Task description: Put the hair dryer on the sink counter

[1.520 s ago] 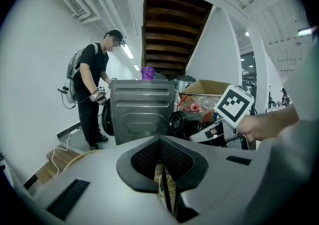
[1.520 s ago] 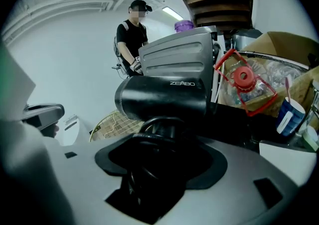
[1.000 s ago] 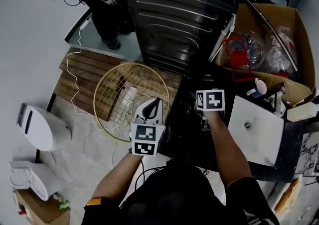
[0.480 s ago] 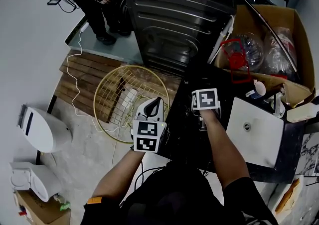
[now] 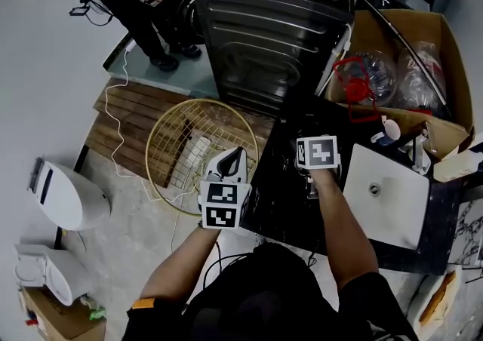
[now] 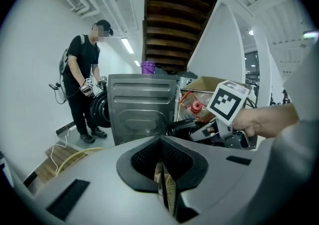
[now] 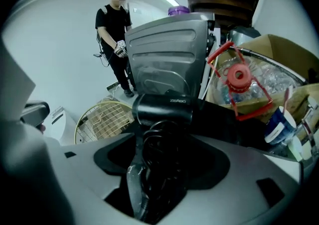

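Observation:
The black hair dryer [image 7: 164, 108] lies with its barrel across the front of my right gripper [image 7: 159, 169]; its handle, wrapped in its cord, runs back between the jaws. The jaws are opening and stand wide around the handle. From the left gripper view the dryer [image 6: 182, 127] rests on the black counter just ahead of the right gripper [image 6: 202, 132]. In the head view the right gripper [image 5: 313, 177] is over the dark counter [image 5: 275, 200], left of the white sink [image 5: 385, 196]; the dryer is lost in the dark there. My left gripper [image 5: 229, 166] hangs shut beside the counter with nothing in it.
A dark metal appliance [image 5: 272, 38] stands behind the counter. A cardboard box [image 5: 411, 53] with plastic bottles and a red frame [image 5: 358, 90] sits at the back right. On the floor are a round wire basket [image 5: 192, 151], a wooden pallet [image 5: 121, 117] and a white appliance [image 5: 64, 196]. A person [image 5: 139, 0] stands at the back left.
My right gripper has shifted slightly over the counter and back. The left gripper has hardly moved. The person at the back has stepped a little to the right.

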`<state>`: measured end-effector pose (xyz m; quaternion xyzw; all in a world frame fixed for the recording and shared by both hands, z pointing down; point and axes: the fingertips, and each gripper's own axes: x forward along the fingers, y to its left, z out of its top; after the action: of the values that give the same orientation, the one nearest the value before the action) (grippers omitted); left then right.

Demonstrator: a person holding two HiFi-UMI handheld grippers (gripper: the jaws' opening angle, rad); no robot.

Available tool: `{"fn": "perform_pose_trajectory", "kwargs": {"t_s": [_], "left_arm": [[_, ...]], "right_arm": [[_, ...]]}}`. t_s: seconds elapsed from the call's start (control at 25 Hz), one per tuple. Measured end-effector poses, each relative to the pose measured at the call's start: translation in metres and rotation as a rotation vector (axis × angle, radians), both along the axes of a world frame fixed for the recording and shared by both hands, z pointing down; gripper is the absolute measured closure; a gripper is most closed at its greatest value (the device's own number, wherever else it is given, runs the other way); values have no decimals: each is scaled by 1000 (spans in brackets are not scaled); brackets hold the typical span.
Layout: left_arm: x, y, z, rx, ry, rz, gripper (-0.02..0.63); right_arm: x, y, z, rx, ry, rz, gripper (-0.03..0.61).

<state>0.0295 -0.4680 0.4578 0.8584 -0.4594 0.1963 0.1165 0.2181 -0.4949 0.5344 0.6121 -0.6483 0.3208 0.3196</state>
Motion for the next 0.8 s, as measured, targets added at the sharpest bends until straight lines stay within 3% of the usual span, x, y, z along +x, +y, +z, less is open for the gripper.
{"fn": "perform_pose_trajectory", "kwargs": {"t_s": [0.24,0.4,0.8], "left_arm": [[-15,29,-9,20,-3,-13,606],[-28,53,-19,45,17,-27,606],[-74,123,-48,107,70,-81,607]], "right_arm": [[-37,31,-64,231,-32,-41,272],[-64,62,-92,333,-42,-68,316],[-126,155,-113,420,-70,-118,496]]}}
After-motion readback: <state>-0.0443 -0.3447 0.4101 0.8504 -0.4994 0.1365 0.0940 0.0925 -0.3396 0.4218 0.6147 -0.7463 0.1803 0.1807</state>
